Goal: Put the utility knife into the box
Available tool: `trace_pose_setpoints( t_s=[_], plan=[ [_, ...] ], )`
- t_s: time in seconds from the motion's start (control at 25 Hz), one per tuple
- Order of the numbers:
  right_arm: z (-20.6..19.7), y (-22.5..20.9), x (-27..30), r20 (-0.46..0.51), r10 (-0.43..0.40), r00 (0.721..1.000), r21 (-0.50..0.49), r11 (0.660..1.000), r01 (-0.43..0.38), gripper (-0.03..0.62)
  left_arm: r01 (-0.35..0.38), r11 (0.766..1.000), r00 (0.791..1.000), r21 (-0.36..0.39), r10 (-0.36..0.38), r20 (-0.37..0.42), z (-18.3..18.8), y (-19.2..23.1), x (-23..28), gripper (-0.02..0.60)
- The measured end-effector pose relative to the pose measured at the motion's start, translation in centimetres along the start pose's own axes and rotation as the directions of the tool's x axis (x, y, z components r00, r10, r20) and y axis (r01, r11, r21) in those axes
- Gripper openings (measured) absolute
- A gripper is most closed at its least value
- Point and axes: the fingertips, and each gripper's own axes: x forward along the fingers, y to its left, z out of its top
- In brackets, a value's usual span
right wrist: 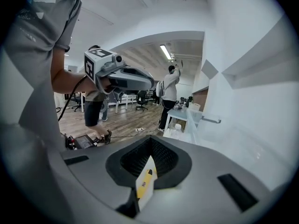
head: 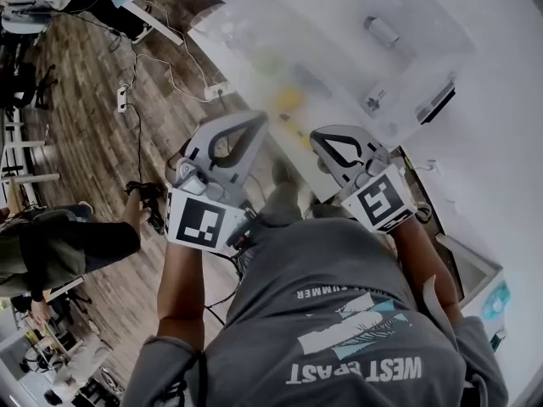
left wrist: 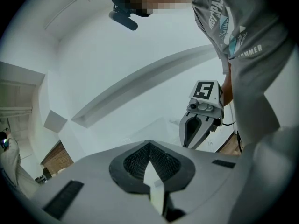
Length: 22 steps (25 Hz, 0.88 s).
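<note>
Currently both tongs are fully closed, gripping nothing.
Mid-frame sit the left gripper [head: 260, 119] and right gripper [head: 319, 139], below the box [head: 254, 11].

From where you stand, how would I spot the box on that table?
Start at the white table in front of the person. The box sits on it straight ahead, the largest thing there. Unlike the small white container by the person's right elbow, it is see-through, with a few small items inside.

Head view looks steeply down — gripper views face each other.
</note>
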Motion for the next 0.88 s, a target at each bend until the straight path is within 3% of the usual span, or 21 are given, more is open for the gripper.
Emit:
trace_pose_setpoints(
  t_s=[0.32, 0.52, 0.68, 0.88],
  plan=[
    [-3.8, -1.4, 4.7, -0.138, -0.013, 0.99, 0.112, 0.993, 0.029, 0.008, 0.03, 0.999, 0.999, -0.044, -0.029, 0.035, -3.1, 2.5, 1.4, 0.008],
    [-6.9, -0.6, 8.0, -0.236, 0.057, 0.97, 0.161, 0.987, -0.019, 0.045, 0.049, 0.996, 0.998, -0.071, -0.046, 0.043, -4.9, 3.9, 2.3, 0.008],
    [-10.0, -0.3, 10.8, -0.313, 0.102, 0.944, 0.208, 0.978, -0.037, 0.087, 0.058, 0.994, 0.998, -0.094, -0.054, 0.04, -6.4, 4.7, 2.3, 0.008],
    [-15.0, 0.8, 14.2, -0.437, 0.177, 0.882, 0.277, 0.959, -0.055, 0.149, 0.061, 0.989, 0.998, -0.134, -0.058, 0.027, -8.6, 5.7, 2.1, 0.008]
  ],
)
